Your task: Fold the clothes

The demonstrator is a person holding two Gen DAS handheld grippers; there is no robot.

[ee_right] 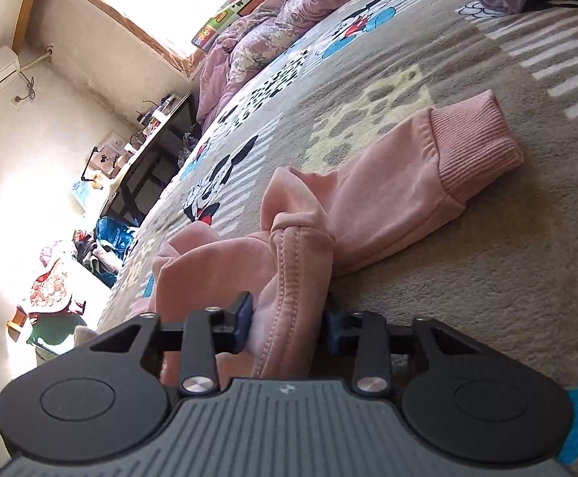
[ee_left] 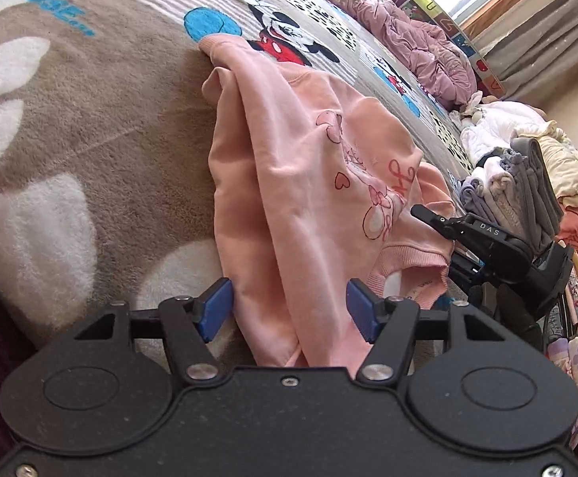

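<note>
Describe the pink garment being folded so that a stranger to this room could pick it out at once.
Start at the big grey-brown cartoon-mouse blanket covering the bed. In its middle lies the pink sweatshirt, with ribbed cuffs, between the left gripper and the right gripper. Unlike the stacked folded clothes at the bed's edge and the mauve quilt by the window, it is lying alone, printed with bows and hearts.

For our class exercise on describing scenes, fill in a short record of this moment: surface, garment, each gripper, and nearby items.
surface: cartoon-mouse blanket spread over a bed
garment: pink sweatshirt, bunched, printed front showing, one ribbed cuff lying on the blanket
left gripper: jaws apart, sweatshirt fabric between them, not pinched
right gripper: jaws shut on a seamed fold of the sweatshirt
nearby: stack of folded clothes at the blanket's edge; pink quilt beyond
</note>
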